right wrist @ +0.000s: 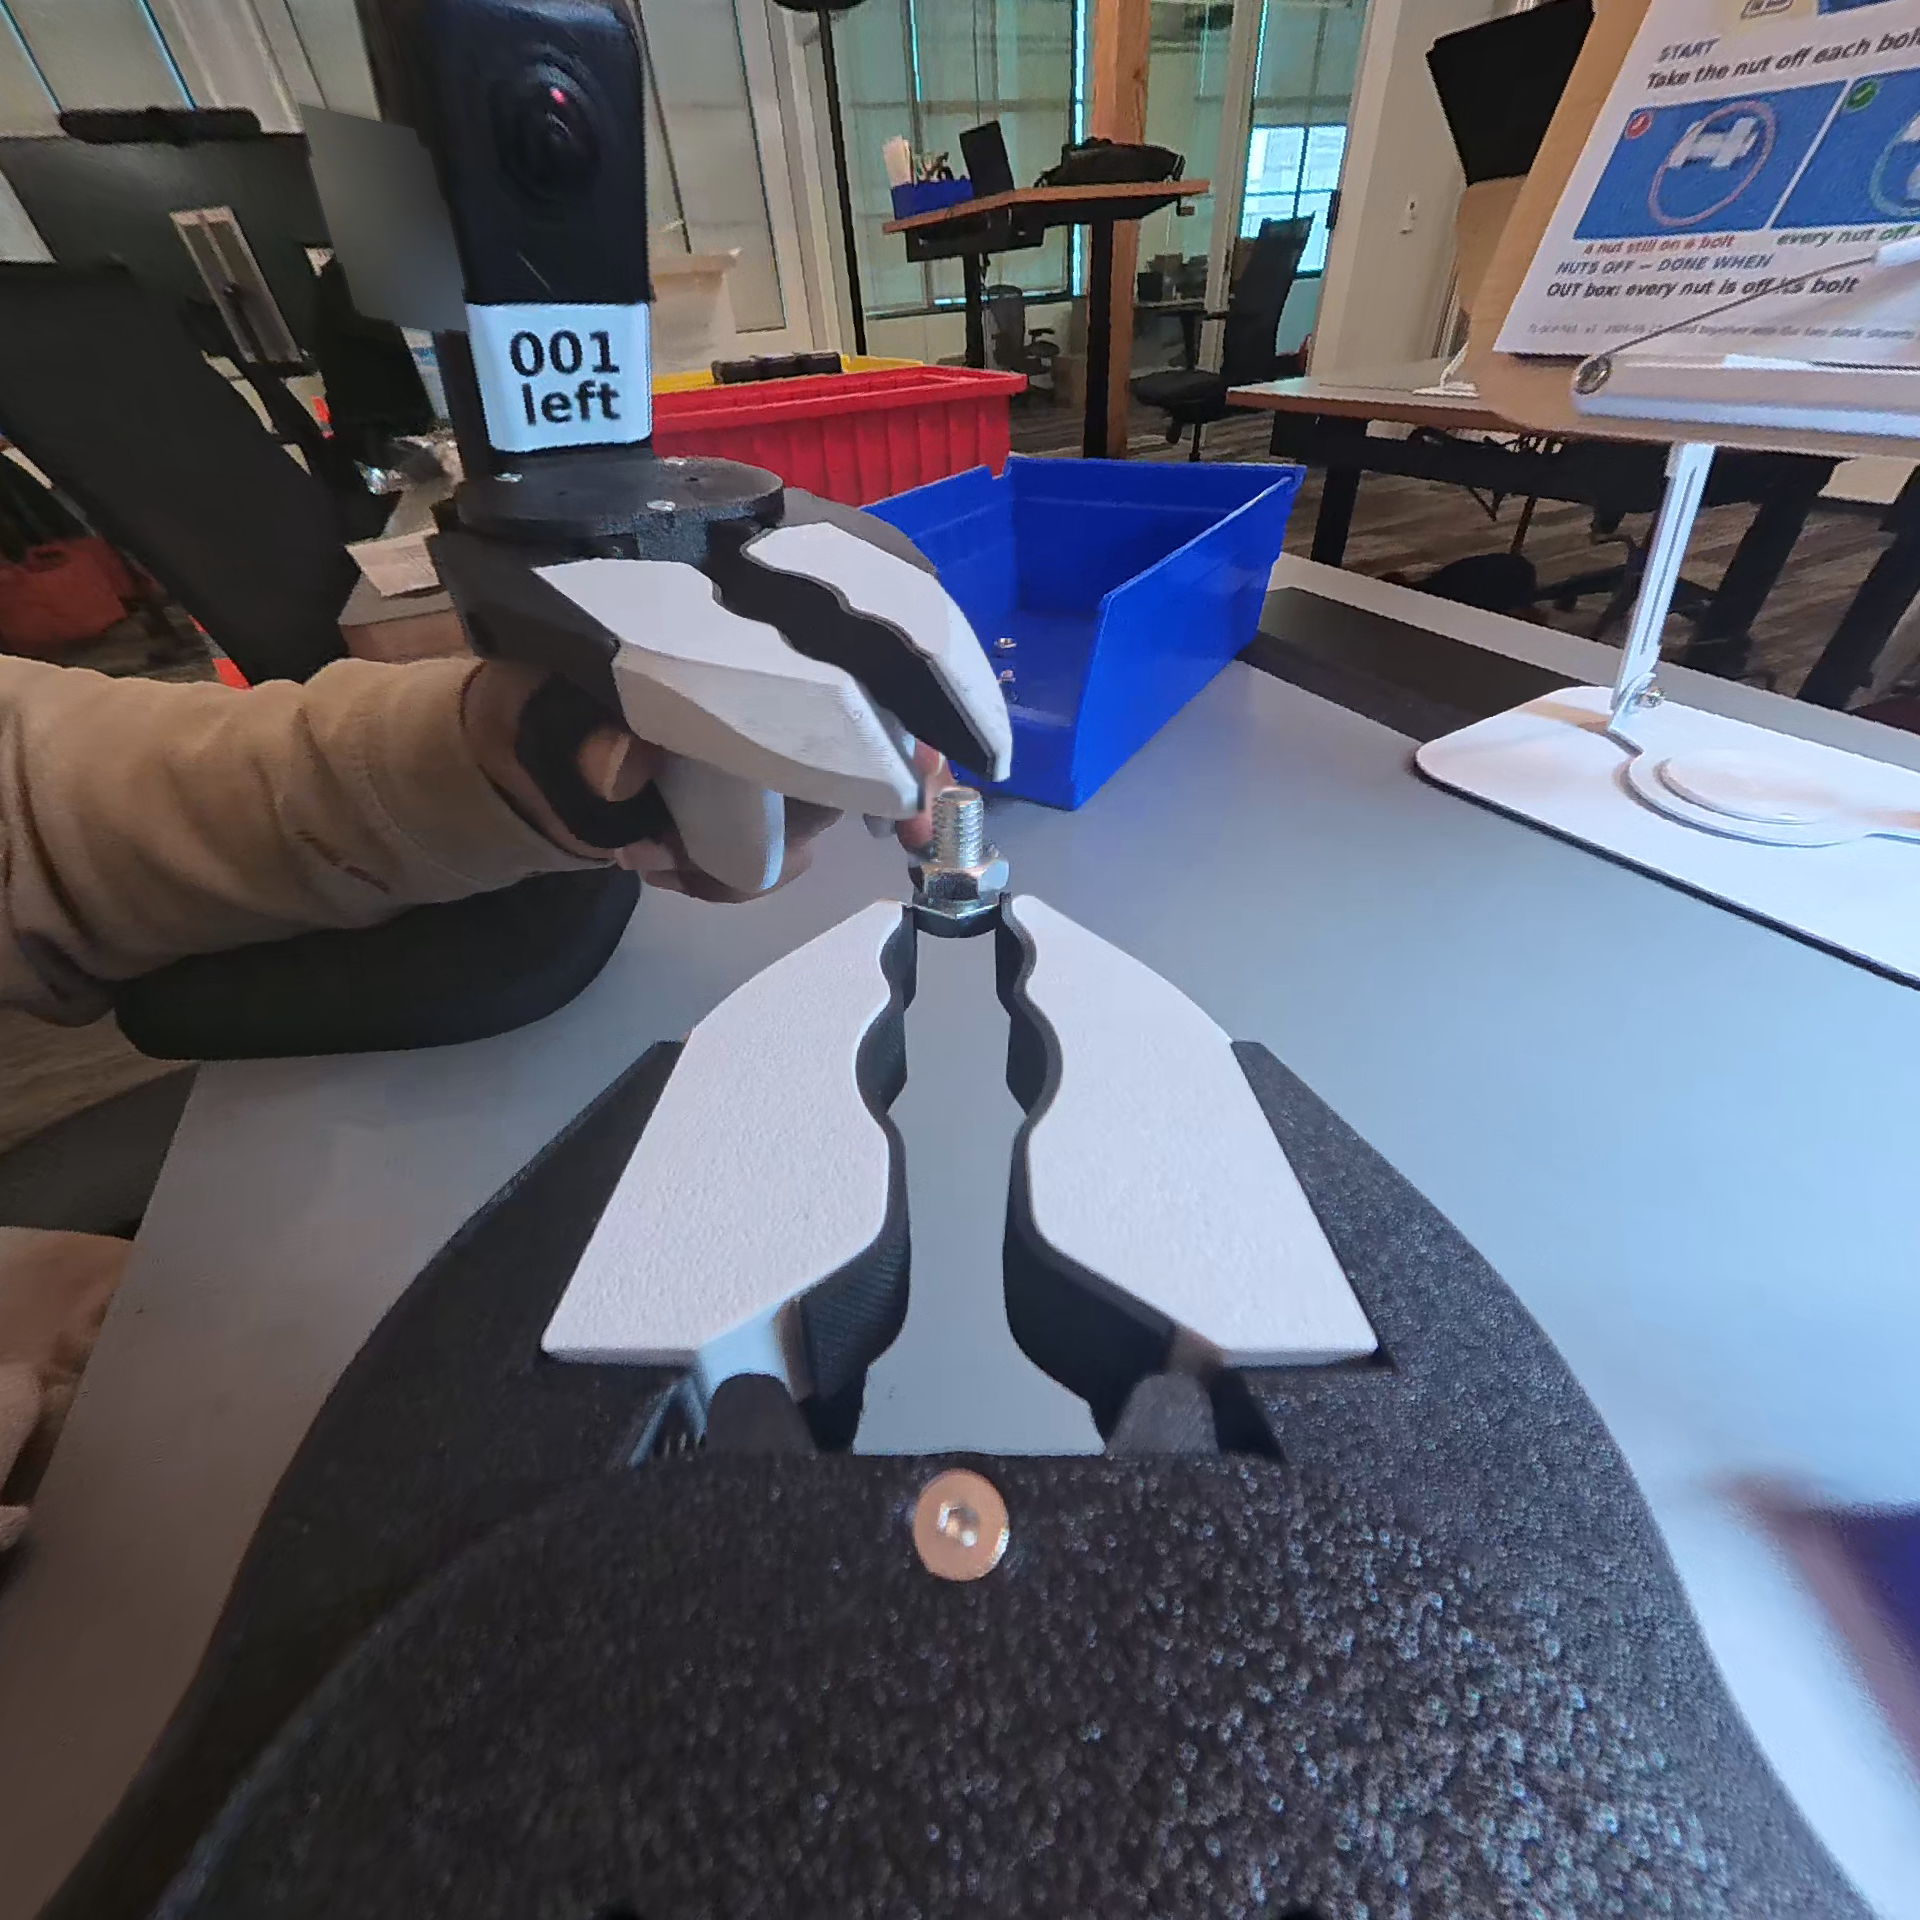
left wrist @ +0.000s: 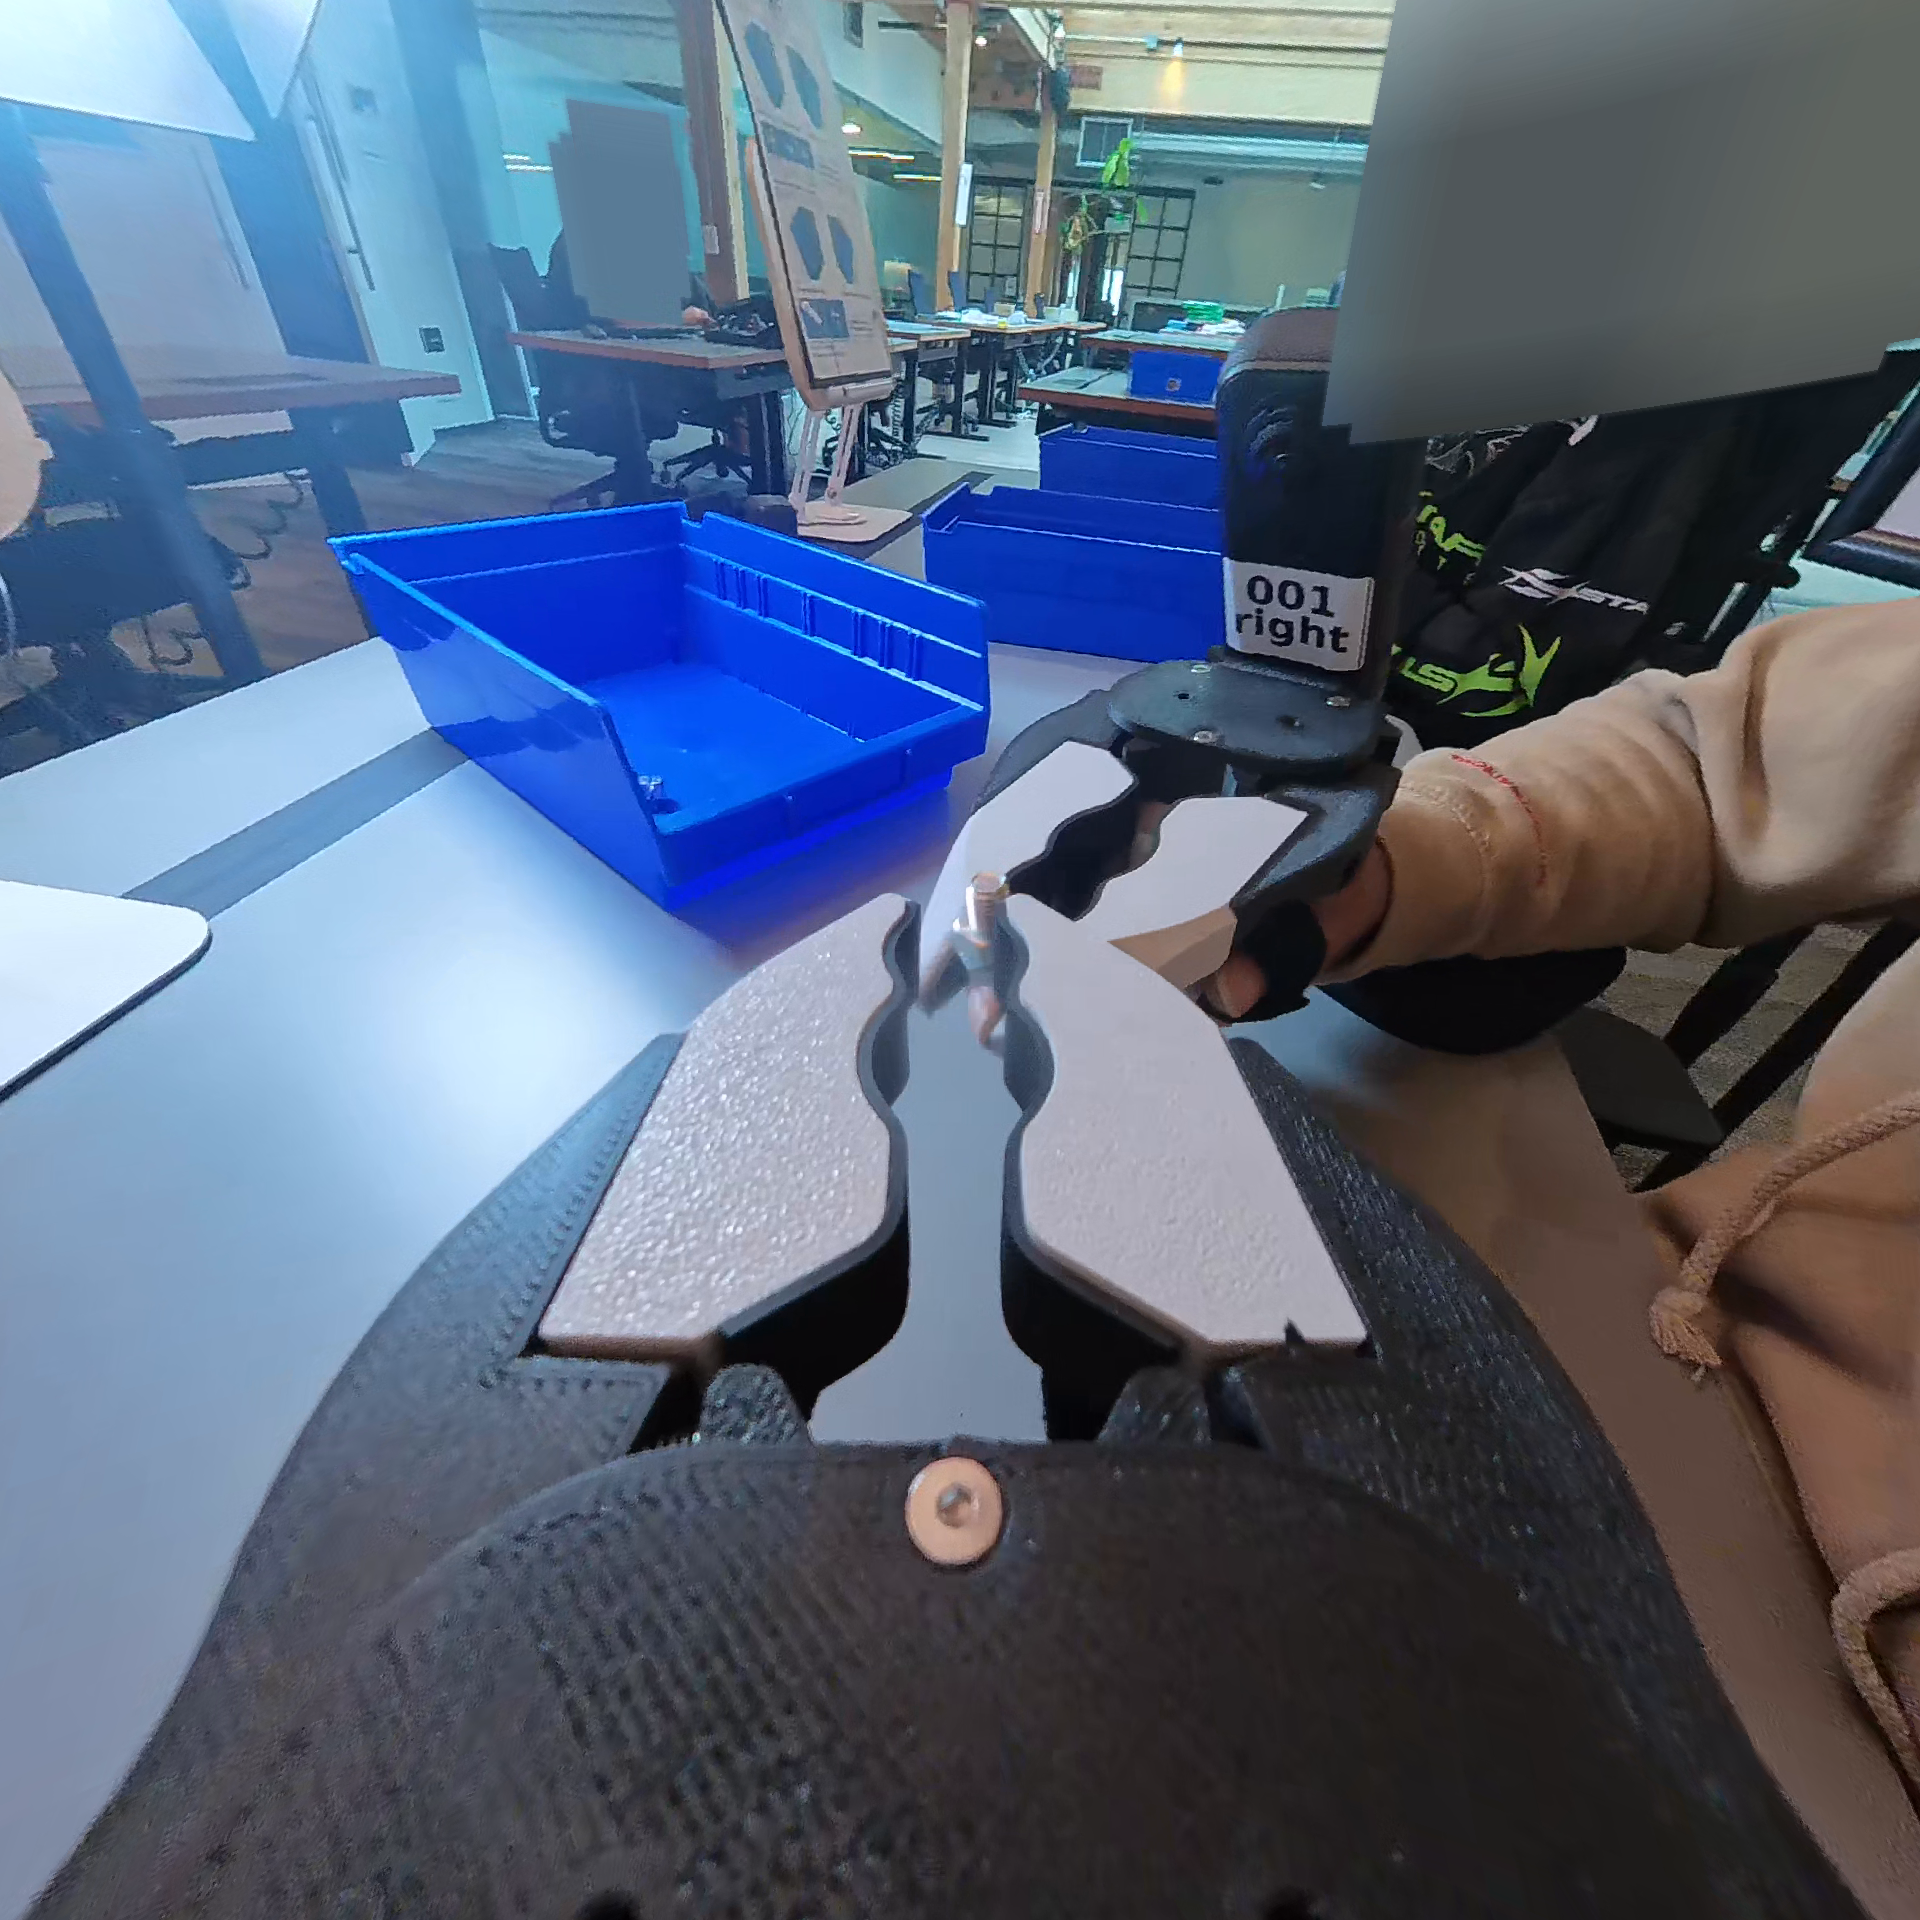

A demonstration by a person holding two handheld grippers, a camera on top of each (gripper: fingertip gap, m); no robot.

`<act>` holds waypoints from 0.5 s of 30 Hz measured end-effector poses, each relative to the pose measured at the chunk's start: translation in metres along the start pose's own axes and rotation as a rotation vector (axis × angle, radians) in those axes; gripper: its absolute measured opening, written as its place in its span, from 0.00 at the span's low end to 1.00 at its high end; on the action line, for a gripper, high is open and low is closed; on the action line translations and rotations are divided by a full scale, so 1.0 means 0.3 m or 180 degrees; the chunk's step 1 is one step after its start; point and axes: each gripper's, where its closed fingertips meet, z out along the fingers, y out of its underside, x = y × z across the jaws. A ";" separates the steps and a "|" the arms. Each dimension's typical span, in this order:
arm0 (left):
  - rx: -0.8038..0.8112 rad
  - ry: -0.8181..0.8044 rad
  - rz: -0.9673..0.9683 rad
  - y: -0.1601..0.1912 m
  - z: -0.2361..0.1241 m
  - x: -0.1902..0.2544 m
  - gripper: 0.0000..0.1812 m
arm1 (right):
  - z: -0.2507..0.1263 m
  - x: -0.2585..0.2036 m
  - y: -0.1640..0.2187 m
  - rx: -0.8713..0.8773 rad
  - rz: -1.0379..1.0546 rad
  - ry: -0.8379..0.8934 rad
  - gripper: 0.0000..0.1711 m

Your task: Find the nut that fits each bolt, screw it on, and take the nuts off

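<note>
A silver bolt [right wrist: 958,821] stands upright with its threaded end up and a hex nut [right wrist: 956,883] partway down it. My right gripper [right wrist: 956,909] is shut on the nut. My left gripper [right wrist: 951,784] comes down from the upper left. Its jaws stand close together around the bolt's top, and I cannot tell if they pinch it. In the left wrist view the bolt [left wrist: 982,920] shows between my left gripper's [left wrist: 961,925] tips, with the right gripper [left wrist: 951,977] reaching in from the right. All this is held just above the grey table [right wrist: 1299,1039].
An open blue bin [left wrist: 665,675] lies on the table beyond the grippers, with small hardware on its floor [right wrist: 1003,665]. More blue bins [left wrist: 1070,561] stand farther back. A white sign stand [right wrist: 1662,748] is at the right. A person's beige sleeve [left wrist: 1610,790] holds the right gripper. The tips of both grippers are at nearly the same place.
</note>
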 end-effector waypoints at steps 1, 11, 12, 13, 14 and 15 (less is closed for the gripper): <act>-0.0004 0.0018 0.0007 0.001 0.005 0.008 0.08 | 0.002 -0.001 0.004 -0.0023 -0.0003 -0.0003 0.08; -0.0150 0.0085 0.0021 0.024 0.004 0.009 0.00 | 0.010 -0.003 0.040 -0.0417 -0.0047 -0.0076 0.08; -0.0154 0.0073 -0.0019 0.024 0.002 0.002 0.00 | 0.005 0.004 0.038 -0.0489 -0.0020 -0.0090 0.08; -0.0156 0.0034 -0.0069 0.026 0.000 -0.010 0.00 | -0.001 0.013 0.034 -0.0568 0.0027 -0.0104 0.08; -0.0155 0.0037 -0.0112 0.028 -0.002 -0.015 0.00 | -0.009 0.026 0.030 -0.0651 0.0080 -0.0103 0.08; -0.0180 0.0018 -0.0152 0.033 -0.004 -0.022 0.00 | -0.019 0.046 0.025 -0.0732 0.0106 -0.0053 0.08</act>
